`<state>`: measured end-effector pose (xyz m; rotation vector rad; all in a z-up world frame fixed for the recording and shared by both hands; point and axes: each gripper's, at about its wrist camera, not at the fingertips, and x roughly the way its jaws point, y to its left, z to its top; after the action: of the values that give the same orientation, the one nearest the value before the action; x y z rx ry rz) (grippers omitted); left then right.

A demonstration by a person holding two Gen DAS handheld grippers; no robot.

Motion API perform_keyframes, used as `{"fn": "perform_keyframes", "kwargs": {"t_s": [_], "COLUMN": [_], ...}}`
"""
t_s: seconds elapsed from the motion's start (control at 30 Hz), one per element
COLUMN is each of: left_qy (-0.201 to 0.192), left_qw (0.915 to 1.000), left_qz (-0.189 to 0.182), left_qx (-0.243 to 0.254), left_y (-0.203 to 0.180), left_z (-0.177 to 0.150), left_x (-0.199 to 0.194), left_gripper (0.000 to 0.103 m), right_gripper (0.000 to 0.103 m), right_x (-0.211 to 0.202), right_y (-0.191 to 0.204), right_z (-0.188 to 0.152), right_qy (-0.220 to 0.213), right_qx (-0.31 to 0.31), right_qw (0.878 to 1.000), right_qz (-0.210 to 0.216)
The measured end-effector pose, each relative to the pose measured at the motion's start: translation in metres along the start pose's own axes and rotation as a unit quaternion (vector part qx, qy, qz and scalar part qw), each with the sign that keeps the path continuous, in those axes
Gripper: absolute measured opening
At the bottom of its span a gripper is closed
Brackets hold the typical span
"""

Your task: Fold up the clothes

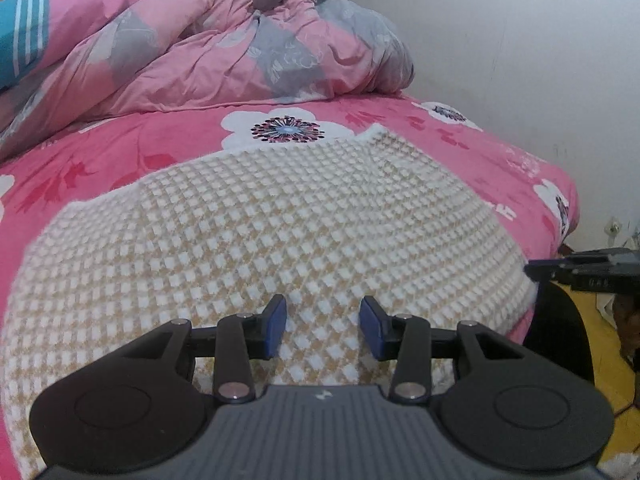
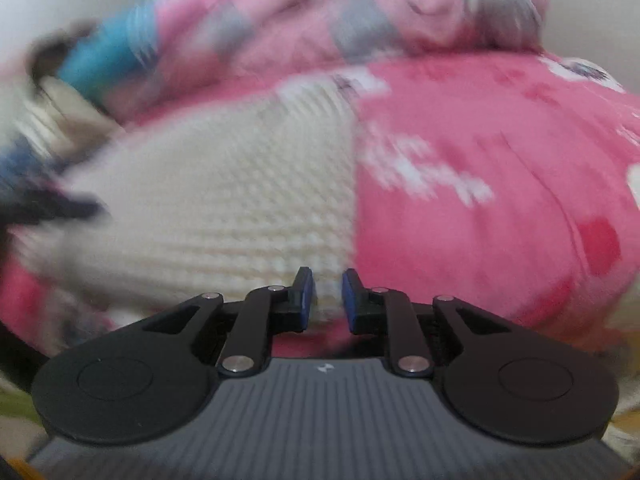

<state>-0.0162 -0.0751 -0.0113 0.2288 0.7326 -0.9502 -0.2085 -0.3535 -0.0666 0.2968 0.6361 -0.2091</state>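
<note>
A cream and tan checked knit garment [image 1: 260,232] lies spread flat on the pink flowered bed sheet [image 1: 120,152]. My left gripper [image 1: 324,328] hovers over its near edge, open, with nothing between the blue pads [image 1: 276,330]. My right gripper [image 1: 580,272] shows at the right edge of this view, its tip at the garment's right corner. The right wrist view is blurred. There the garment [image 2: 240,200] fills the left half, and my right gripper [image 2: 326,300] stands with its pads a narrow gap apart at the corner. Cream fabric shows in the gap, and I cannot tell whether it is pinched.
A bunched pink and grey duvet [image 1: 200,52] lies at the head of the bed, with a teal striped cloth [image 1: 24,36] at far left. A white wall [image 1: 520,40] runs along the right. Past the bed's right edge are a dark rounded object [image 1: 560,328] and yellow floor [image 1: 604,344].
</note>
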Motion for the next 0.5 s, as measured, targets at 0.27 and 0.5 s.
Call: {"fn": "perform_keyframes", "kwargs": {"t_s": [0.27,0.5], "left_qy": [-0.003,-0.024], "left_qw": [0.9999,0.9996], "left_qz": [-0.001,-0.002], "left_qx": [-0.011,-0.015], "left_y": [0.004,0.005], "left_z": [0.001,-0.008], "left_x": [0.001,-0.001], "left_gripper": [0.043,0.043], "right_gripper": [0.015,0.011], "right_x": [-0.029,0.025], "right_y": [-0.015,0.014], "right_z": [0.032,0.069], "right_qy": [-0.060,-0.069], "right_qx": [0.021,-0.036], "right_qw": [0.998,0.995], "right_qz": [0.004,0.060]}}
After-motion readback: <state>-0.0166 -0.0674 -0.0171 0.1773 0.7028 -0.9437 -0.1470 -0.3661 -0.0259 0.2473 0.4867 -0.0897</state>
